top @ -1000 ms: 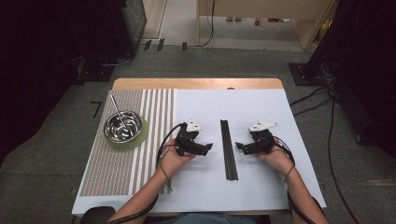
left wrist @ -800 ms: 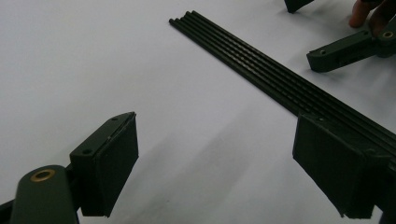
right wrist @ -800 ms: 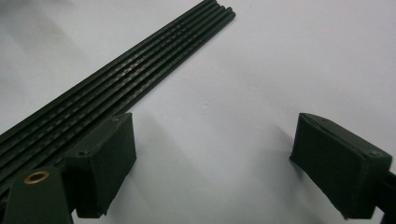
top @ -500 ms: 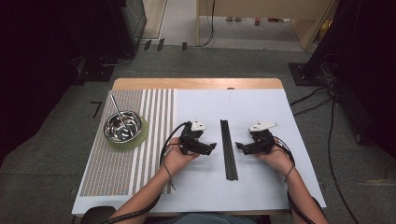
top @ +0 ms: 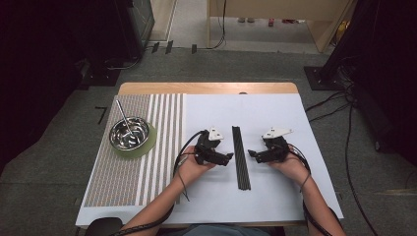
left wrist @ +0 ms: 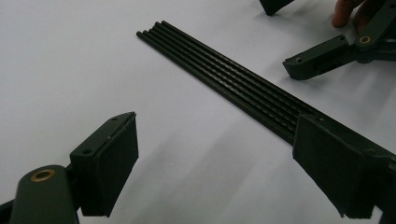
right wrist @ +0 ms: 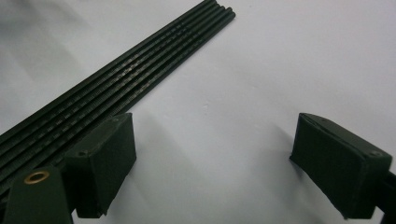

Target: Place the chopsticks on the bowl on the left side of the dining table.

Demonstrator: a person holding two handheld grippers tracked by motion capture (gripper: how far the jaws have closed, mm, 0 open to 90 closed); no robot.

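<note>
The left claw [top: 227,157] stands wide open, its two black jaws spread and holding nothing. In the left gripper view one jaw lies over the near end of the bundle of thin black rods [left wrist: 224,77] while the other hangs over bare white sheet, so the rods do not yet sit between them. The right claw [top: 251,154] is equally open and empty. In the right gripper view its left jaw sits just beside the rods [right wrist: 126,74] and its other jaw is well off over the sheet.

In the high view the two claws face each other across the rods [top: 240,156], one on each side, tips pointing inward at about the middle of their length. That mirrored stance suggests the person means to take the bundle from both sides, or to hold it with one claw while the other picks off a rod. The wide jaws leave room to straddle the flat row.

The rods lie side by side and touching, flat on the white sheet [top: 275,113] that covers the desk [top: 206,88], running away from the person.

Farther left, a steel bowl [top: 130,133] with a slim utensil leaning in it sits on a green round mat [top: 147,146] on the striped placemat [top: 133,177], well apart from the work.
</note>
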